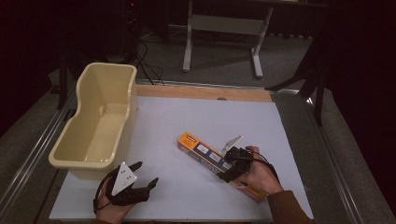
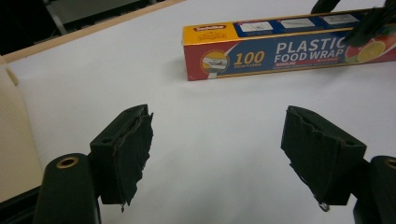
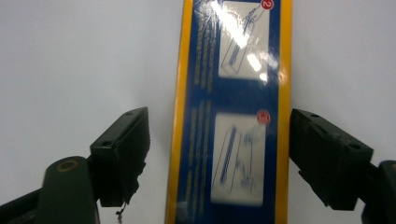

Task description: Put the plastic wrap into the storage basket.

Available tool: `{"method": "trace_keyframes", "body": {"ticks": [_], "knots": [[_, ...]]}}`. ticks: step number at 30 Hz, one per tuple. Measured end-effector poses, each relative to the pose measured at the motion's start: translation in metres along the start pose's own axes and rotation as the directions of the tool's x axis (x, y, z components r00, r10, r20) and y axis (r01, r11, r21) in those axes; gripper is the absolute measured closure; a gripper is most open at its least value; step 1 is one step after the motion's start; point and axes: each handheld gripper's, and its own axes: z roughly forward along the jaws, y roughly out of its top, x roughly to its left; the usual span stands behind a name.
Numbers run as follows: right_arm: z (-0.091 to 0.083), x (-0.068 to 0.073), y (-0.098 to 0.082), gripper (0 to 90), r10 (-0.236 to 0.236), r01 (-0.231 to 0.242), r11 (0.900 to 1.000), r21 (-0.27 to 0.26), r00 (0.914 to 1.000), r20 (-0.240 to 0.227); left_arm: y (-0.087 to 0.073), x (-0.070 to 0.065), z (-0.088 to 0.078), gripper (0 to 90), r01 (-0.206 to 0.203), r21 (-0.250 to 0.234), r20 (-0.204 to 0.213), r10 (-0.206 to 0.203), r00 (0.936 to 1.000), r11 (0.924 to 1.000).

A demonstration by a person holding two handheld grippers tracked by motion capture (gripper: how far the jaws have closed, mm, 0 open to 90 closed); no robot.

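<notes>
1. The plastic food wrap box [image 1: 205,155] lies flat and slantwise on the white table sheet [image 1: 196,116], right of the middle. Its far end points up and left, while its near end runs under the person's right hand, near the front edge of the sheet.
2. The right gripper [image 1: 232,171] sits over the box's near half. In the right gripper view its jaws stand on either side of the box [image 3: 233,116] with a gap showing at each side, so the pads are not pressing on it.
3. The left gripper [image 1: 142,175] rests low at the front left of the sheet. Its jaws are spread wide with only bare sheet between them, and the box [image 2: 289,49] is well ahead of it.
4. A cream tub [image 1: 95,119] stands along the sheet's left edge, just beyond the left gripper and well apart from the box.
5. Bare white sheet lies between the tub and the box, and from the box to the wooden strip [image 1: 201,92] at the back edge.
</notes>
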Motion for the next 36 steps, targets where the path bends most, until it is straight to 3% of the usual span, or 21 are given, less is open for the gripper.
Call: {"method": "trace_keyframes", "body": {"ticks": [9, 12, 20, 22, 23, 24, 25, 27, 28, 29, 30, 31, 34, 36], "knots": [[0.021, -0.003, 0.016, 18.9, -0.016, 0.017, 0.994, 0.109, 0.9998, -0.007, 0.0, -0.001, 0.001, 24.3, -0.001, 0.002, 0.003, 0.001, 1.0, 1.0], [0.032, -0.01, 0.022, 26.0, 0.023, -0.011, 0.986, 0.167, 0.9974, -0.069, 0.0, 0.0, 0.001, 24.3, 0.002, 0.005, -0.001, -0.002, 1.0, 1.0], [0.037, -0.015, 0.032, 34.1, 0.042, -0.025, 0.974, 0.224, 0.9966, -0.07, 0.0, 0.001, 0.001, 24.3, 0.008, 0.009, -0.003, -0.008, 1.0, 0.9999], [0.039, -0.015, 0.037, 35.1, 0.036, -0.018, 0.963, 0.27, 0.9973, -0.064, 0.0, 0.0, 0.001, 24.3, 0.006, 0.012, -0.002, -0.006, 1.0, 0.9999], [0.039, -0.015, 0.037, 35.1, 0.036, -0.018, 0.963, 0.27, 0.9973, -0.064, 0.0, 0.0, 0.001, 24.3, 0.006, 0.011, -0.002, -0.006, 1.0, 0.9999], [0.04, -0.013, 0.041, 35.5, 0.026, -0.009, 0.954, 0.299, 0.9982, -0.055, 0.0, 0.0, 0.001, 24.3, 0.007, 0.01, -0.004, -0.007, 1.0, 0.9999], [0.04, -0.013, 0.041, 35.5, 0.026, -0.009, 0.954, 0.299, 0.9982, -0.055, 0.0, 0.0, 0.001, 24.3, 0.008, 0.01, -0.003, -0.008, 1.0, 0.9999], [0.041, -0.011, 0.047, 36.6, 0.027, -0.012, 0.938, 0.347, 0.9988, -0.04, 0.0, 0.001, 0.001, 24.3, 0.008, 0.012, -0.003, -0.007, 1.0, 0.9999], [0.041, -0.011, 0.047, 36.6, 0.027, -0.012, 0.938, 0.347, 0.9988, -0.04, 0.0, 0.001, 0.001, 24.3, 0.008, 0.012, -0.003, -0.007, 1.0, 0.9999], [0.041, -0.011, 0.049, 37.4, 0.029, -0.015, 0.931, 0.363, 0.999, -0.033, 0.0, 0.001, 0.001, 24.3, 0.006, 0.013, -0.003, -0.006, 1.0, 0.9999], [0.042, -0.01, 0.052, 38.8, 0.042, -0.033, 0.917, 0.397, 0.999, -0.014, 0.0, 0.0, 0.001, 24.3, 0.007, 0.013, -0.003, -0.007, 1.0, 0.9999], [0.042, -0.01, 0.052, 38.8, 0.042, -0.033, 0.917, 0.397, 0.999, -0.014, 0.0, 0.0, 0.001, 24.3, 0.007, 0.013, -0.003, -0.007, 1.0, 0.9999], [0.043, -0.006, 0.057, 39.3, 0.059, -0.062, 0.9, 0.431, 0.998, 0.021, 0.0, 0.001, 0.001, 24.3, 0.009, 0.01, -0.004, -0.009, 0.9999, 0.9999], [0.044, -0.005, 0.058, 39.3, 0.08, -0.081, 0.896, 0.436, 0.9966, 0.02, 0.0, 0.001, 0.001, 24.3, 0.009, 0.011, -0.005, -0.009, 0.9999, 0.9999]]}}
